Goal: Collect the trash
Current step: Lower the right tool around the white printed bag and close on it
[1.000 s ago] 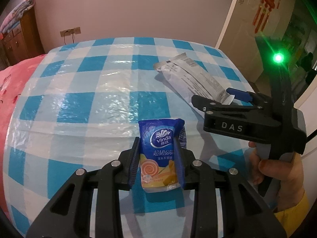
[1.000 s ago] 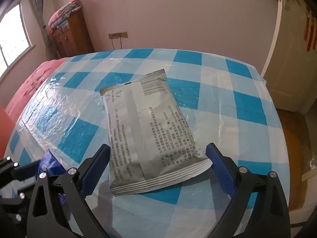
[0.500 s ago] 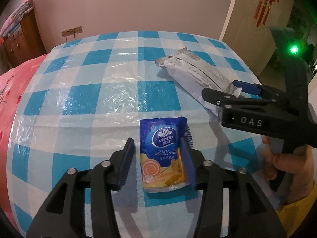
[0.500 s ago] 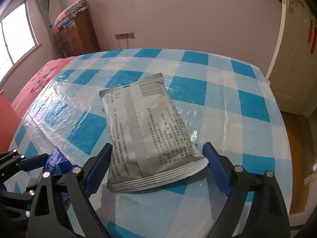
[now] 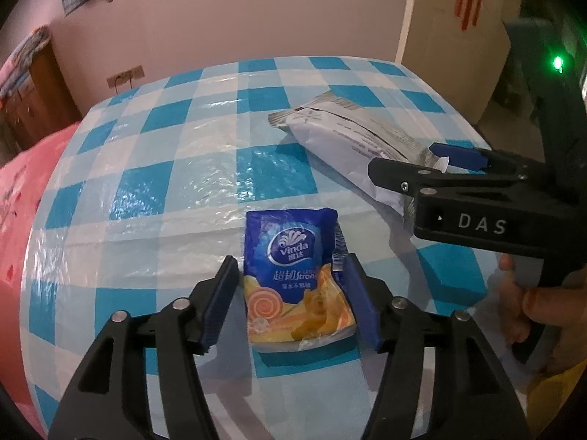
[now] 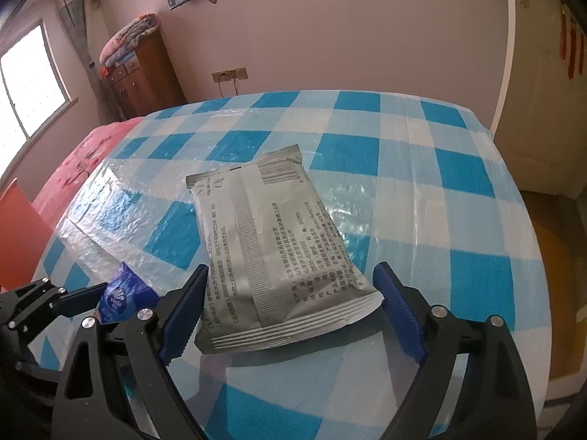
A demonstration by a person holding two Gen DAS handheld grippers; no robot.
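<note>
Blue Vinda tissue pack [image 5: 293, 275] lies on checked tablecloth [image 5: 183, 190] between the left gripper [image 5: 290, 293] pads; jaws just opened, left pad clear, right pad at the pack's edge. Grey wrapper [image 6: 271, 256] lies flat beside it, near end between the right gripper [image 6: 290, 315] pads; jaws closing in, touch unclear.

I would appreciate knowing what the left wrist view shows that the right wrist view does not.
Only the left wrist view: the tissue pack's printed front, and a hand holding the right claw.
Only the right wrist view: a window and the grey wrapper's full printed back.
Both: the checked tablecloth, wrapper and tissue pack.
</note>
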